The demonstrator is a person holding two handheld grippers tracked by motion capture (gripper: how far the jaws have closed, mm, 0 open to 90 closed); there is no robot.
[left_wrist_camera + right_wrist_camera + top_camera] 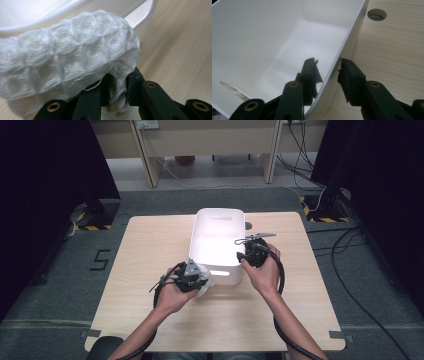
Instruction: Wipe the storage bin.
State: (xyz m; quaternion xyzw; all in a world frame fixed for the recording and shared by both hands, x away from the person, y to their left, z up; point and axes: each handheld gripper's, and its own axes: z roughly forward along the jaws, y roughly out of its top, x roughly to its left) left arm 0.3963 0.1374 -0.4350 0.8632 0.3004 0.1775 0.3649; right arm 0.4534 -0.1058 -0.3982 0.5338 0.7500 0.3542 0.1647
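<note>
A: High view: we are clamping the left gripper (200,279) on the white cloth (206,282) at the bin's (218,220) near left corner.

B: Confirmed. Cloth is not yet inside; right gripper (327,75) jaws are straddling the right wall (342,53), apart, not gripping.

The white cloth (62,57) runs off the left picture edge and hides most of the bin's (140,17) near wall.

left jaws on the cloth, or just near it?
Touching. In the left gripper view, the left gripper has its jaws pinched on a fold of the white cloth, with no gap on either side.
</note>
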